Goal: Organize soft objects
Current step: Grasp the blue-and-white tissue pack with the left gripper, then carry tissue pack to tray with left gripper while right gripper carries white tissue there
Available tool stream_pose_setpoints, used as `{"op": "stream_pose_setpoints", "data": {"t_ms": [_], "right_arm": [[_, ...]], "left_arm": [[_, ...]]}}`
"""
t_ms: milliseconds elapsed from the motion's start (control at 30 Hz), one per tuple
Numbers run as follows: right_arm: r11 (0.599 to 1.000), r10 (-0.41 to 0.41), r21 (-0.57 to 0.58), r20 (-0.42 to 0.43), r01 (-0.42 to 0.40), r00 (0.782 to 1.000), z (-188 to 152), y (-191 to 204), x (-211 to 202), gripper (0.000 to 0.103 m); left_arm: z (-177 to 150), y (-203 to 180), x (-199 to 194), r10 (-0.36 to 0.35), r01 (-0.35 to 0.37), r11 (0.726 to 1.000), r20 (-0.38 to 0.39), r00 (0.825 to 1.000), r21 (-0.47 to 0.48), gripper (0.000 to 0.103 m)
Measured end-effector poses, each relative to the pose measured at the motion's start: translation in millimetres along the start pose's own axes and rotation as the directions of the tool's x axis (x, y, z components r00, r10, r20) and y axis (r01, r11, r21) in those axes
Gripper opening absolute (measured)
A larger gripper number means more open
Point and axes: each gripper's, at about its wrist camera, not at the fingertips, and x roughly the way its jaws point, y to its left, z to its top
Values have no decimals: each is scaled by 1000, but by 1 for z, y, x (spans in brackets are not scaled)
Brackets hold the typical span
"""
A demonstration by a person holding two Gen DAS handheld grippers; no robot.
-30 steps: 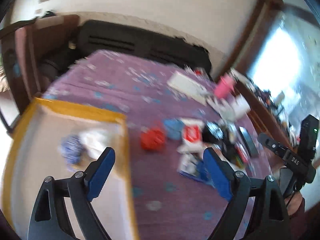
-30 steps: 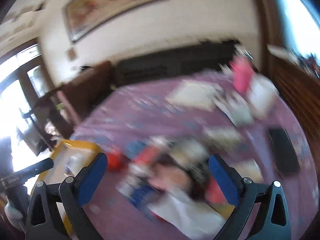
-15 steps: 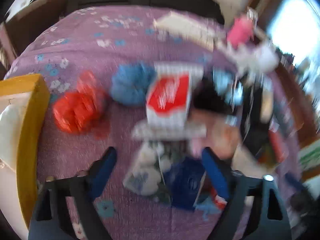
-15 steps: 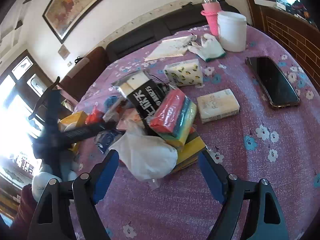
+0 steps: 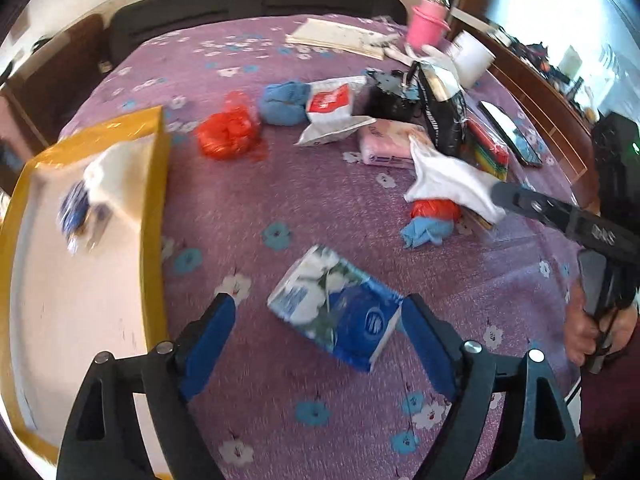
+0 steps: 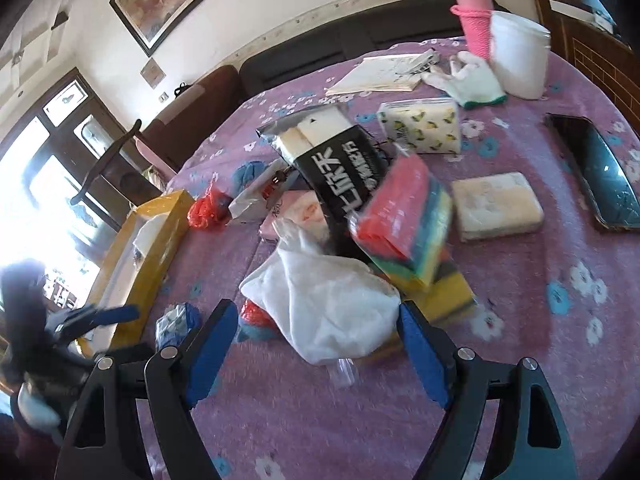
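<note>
My left gripper (image 5: 320,316) hangs low over the purple flowered tablecloth (image 5: 320,184), its jaws opening. A blue and white tissue pack (image 5: 336,312) lies flat between the fingers; the left pad stands well clear of it, the right pad is at its corner. My right gripper (image 6: 318,316) is open around the near end of a crumpled white plastic bag (image 6: 328,300), pads apart from it. The yellow box (image 5: 156,168) at the left holds a white bundle and a blue pack. A red bag (image 5: 228,132) and a blue cloth (image 5: 282,102) lie beyond.
Behind the white bag is a pile: coloured sponges (image 6: 404,216), a black pack (image 6: 336,164), a lemon-print tissue pack (image 6: 420,124), a cream pack (image 6: 496,204). A phone (image 6: 596,172), a glove (image 6: 468,76), a white cup (image 6: 518,56) and a pink bottle (image 6: 474,20) stand further back.
My left gripper swung from over the yellow box to the right and down over the blue tissue pack. My right gripper sank toward the white bag and its jaws narrowed.
</note>
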Motion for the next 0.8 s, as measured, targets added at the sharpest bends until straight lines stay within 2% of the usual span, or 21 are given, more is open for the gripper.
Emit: {"op": "stream_pose_setpoints", "data": {"t_ms": [133,200,233,267,300,400,433,500,567,633,700,800], "right_arm": [[999,-29,-17,-22,29,999,7,10,23,85],[1000,-3,-23,-47,2,999,5,18,27,67],[999,51,-9,-91,-52,995,3,21,28,51],[993,118,17,-138,-117,983,0,23,30,49],[985,170,37,-173,-167,970,-6,26,30,49],[965,261,32,-238,-262,935,-21,35,18,49],[967,254,21,-231,-256,939,-22,36,13,49],[983,171,-28,-179,-179,969,-18,37,1,52],[994,100,-38,-114,-105,988,-8,35,-2,65],[995,102,13,-76,-101,992,1,33,5,67],[994,97,47,-58,-94,994,11,31,20,67],[996,59,70,-78,-54,995,18,33,46,67]], "left_arm": [[-7,-16,23,2,-3,1000,-35,999,-30,86],[-5,-24,43,6,-10,999,-73,997,-52,90],[-3,-32,45,44,-45,998,-33,998,-31,90],[-1,-36,47,65,-65,998,-20,998,-14,90],[0,-40,50,79,-79,997,-21,997,3,89],[0,-40,46,73,-72,996,-12,997,47,63],[1,-35,44,66,-65,997,-19,998,51,60],[-1,-23,38,46,-45,999,-22,999,28,60],[-2,-8,31,54,-54,998,-3,999,-22,60],[-1,3,30,48,-46,997,17,999,-67,63],[0,6,35,46,-46,995,5,999,-87,69],[2,-3,45,65,-64,996,18,998,-58,77]]}}
